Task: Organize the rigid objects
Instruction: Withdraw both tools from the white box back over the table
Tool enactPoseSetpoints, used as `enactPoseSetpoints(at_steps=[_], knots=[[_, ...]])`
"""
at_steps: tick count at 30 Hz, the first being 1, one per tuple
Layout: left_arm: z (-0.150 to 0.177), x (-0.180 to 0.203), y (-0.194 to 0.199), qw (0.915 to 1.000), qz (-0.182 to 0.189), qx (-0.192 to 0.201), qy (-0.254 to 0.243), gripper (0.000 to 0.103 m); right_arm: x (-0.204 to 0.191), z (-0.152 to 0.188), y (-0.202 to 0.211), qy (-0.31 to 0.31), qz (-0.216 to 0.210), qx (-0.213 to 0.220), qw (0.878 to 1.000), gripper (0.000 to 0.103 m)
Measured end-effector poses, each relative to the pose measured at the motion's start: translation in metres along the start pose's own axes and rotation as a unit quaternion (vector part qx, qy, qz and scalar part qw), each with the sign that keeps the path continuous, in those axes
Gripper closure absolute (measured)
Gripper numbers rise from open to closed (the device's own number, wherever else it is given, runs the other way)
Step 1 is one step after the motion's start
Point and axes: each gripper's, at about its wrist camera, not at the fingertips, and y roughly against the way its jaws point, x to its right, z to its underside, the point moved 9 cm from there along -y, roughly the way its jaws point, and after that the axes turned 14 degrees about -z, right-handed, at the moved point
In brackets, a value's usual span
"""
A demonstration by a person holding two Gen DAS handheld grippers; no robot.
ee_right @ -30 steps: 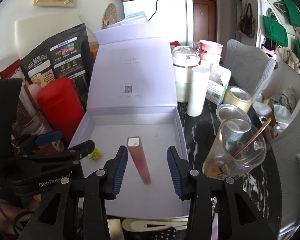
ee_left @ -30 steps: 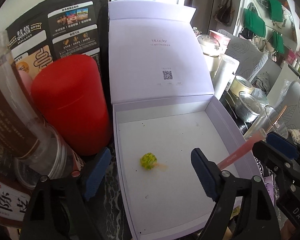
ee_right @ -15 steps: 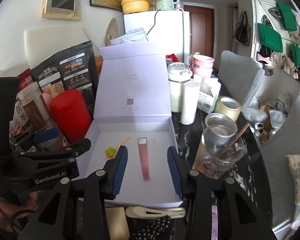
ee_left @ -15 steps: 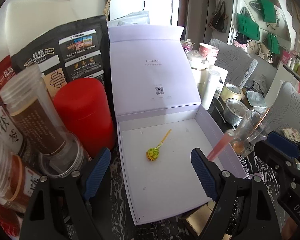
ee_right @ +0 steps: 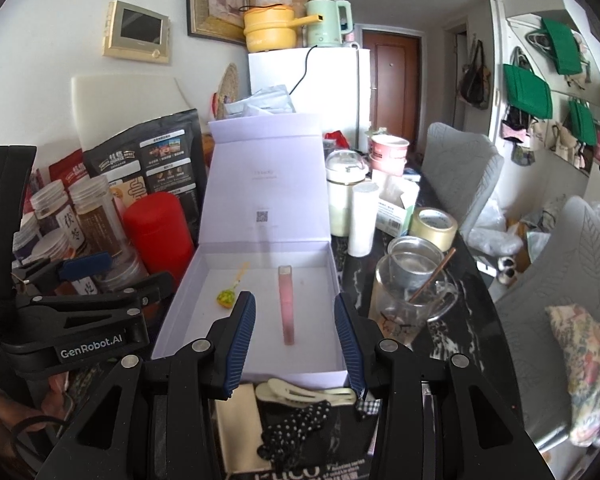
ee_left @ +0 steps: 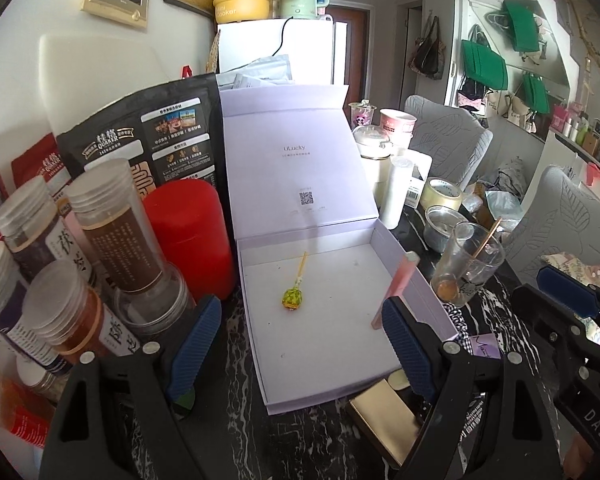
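An open lavender box point(ee_left: 416, 280) point(ee_right: 180, 292) sits on the dark marble table with its lid upright. Inside lie a green-wrapped lollipop point(ee_left: 292, 298) point(ee_right: 225, 297) and a pink stick-shaped tube point(ee_right: 287, 306) point(ee_left: 396, 286), which leans on the box's right wall. My left gripper point(ee_left: 300, 344) is open and empty, held before the box's front left. My right gripper point(ee_right: 295, 340) is open and empty above the box's front edge. A cream hair clip point(ee_right: 300, 393), a polka-dot black bow point(ee_right: 296, 424) and a gold case point(ee_left: 388, 420) point(ee_right: 236, 428) lie in front of the box.
Red canister point(ee_left: 188, 236) and several clear jars point(ee_left: 112, 236) crowd the left. Black oat bag point(ee_left: 140, 136) stands behind. Right of the box: glass cup with a stick point(ee_right: 404, 300), tape roll point(ee_right: 434, 226), white cylinder point(ee_right: 362, 220).
Both grippers have drawn back and up from the box. The pink tube, between my right gripper's fingers a second ago, now rests in the box. The lollipop lies still.
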Motion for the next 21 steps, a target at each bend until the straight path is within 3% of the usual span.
enactPoseSetpoints(at_steps=[13,15,19,21], knots=[[0.014,0.007,0.051,0.9997,0.005,0.018,-0.019,0.020,-0.008,0.013,0.053,0.003,0.009,0.019,1.000,0.061],[0.017,0.009,0.057,0.9995,0.009,0.020,-0.023,0.020,-0.010,0.016,0.060,0.002,0.007,0.024,1.000,0.052],[0.023,0.013,0.070,0.9991,0.019,0.025,-0.030,0.020,-0.014,0.022,0.071,0.002,0.009,0.029,1.000,0.051],[0.028,0.013,0.074,0.9990,0.017,0.025,-0.034,0.013,-0.015,0.025,0.076,-0.001,0.012,0.031,0.999,0.051]])
